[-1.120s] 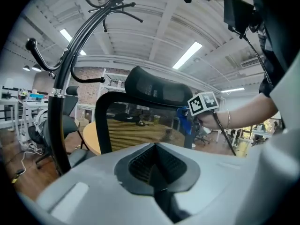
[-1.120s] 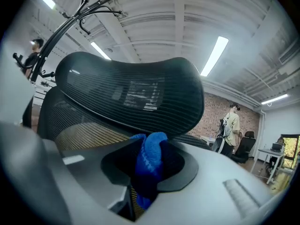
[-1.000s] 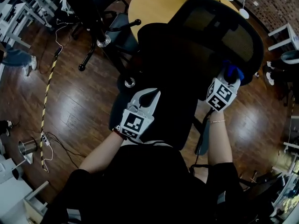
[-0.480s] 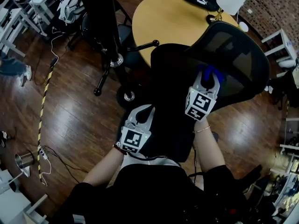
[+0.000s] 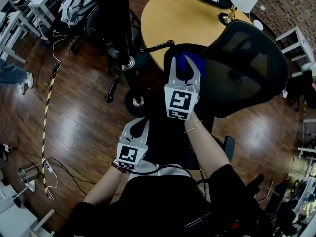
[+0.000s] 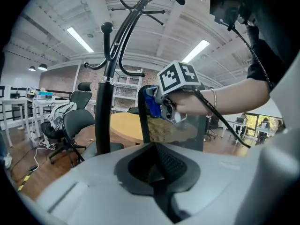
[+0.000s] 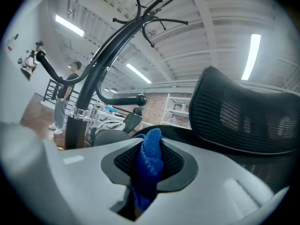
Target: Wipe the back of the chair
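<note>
— Chair back [image 5: 249,65]: where, against the claws?
— Broad, dark, mesh. Fills the upper right of the head view, in front of the round yellow tabletop [image 5: 173,14]. Long axis across, left to right, dipping a little toward the right. Spreads rightward from the right claw [image 5: 183,69], with almost none of it on that claw's left.
— Nearer hand?
— Right one, plainly. Raised, up at the left rim of the mesh panel. Left claw [image 5: 139,126] low, close to the person's body, well apart from the mesh.
— State of each?
— Right: clenched on a blue cloth [image 5: 187,62], the wad bulging out ahead of it. Left: closed tight on nothing, no cloth in it.
— Cloth on the surface yet?
— Looks pressed to the rim's edge in the left gripper view. Touching or merely just beside, not certain.
— So, the coming stroke?
— Probably a sweep to the right along that long axis, cloth turned into the mesh, right hand doing the work. Worth minding: the rim curving away at the far end, so the wrist likely needing to follow it round. Most of the panel apparently yet to be covered, judging by the cloth's place at the very edge.
</note>
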Tool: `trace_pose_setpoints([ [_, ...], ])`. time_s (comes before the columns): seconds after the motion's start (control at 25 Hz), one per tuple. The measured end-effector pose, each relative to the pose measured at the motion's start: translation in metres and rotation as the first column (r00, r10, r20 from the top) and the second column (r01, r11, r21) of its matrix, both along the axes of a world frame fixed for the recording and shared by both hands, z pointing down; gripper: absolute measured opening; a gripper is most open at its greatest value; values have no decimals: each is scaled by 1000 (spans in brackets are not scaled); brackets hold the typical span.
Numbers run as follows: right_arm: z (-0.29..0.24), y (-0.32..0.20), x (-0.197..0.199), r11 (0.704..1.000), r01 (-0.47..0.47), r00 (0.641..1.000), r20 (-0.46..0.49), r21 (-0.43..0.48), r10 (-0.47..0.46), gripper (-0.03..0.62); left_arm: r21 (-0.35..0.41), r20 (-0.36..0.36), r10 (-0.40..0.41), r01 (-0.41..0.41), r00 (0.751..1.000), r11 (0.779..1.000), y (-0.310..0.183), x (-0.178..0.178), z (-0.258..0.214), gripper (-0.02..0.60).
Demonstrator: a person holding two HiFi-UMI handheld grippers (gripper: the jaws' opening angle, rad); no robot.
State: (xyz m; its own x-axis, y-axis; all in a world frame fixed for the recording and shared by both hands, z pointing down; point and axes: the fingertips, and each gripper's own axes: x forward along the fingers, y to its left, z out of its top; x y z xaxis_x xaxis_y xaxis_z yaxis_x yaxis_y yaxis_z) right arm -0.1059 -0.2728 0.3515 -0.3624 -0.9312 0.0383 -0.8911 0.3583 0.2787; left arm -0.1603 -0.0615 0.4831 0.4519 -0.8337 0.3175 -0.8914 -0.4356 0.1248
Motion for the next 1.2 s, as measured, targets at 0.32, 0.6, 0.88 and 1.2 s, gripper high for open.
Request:
trace_pose_setpoints([
  [0.32, 1, 39, -39, 957, 288, 958, 27, -47, -287, 86, 19, 0, 71, -71, 997, 997, 6, 35, -12, 8],
  [0.6, 9, 104, 132, 973, 157, 962, 249, -168, -113, 86, -41, 8, 150, -150, 989, 988, 27, 82, -2, 8],
  [0.88, 22, 174, 332, 945, -186, 965, 130, -268, 226, 86, -49, -71, 147, -150, 987, 987, 5, 128, 19, 8],
  [1.2, 57, 108, 410, 882, -413, 897, 66, -227, 436, 86, -39, -72, 81, -84, 994, 996, -16, 143, 31, 8],
])
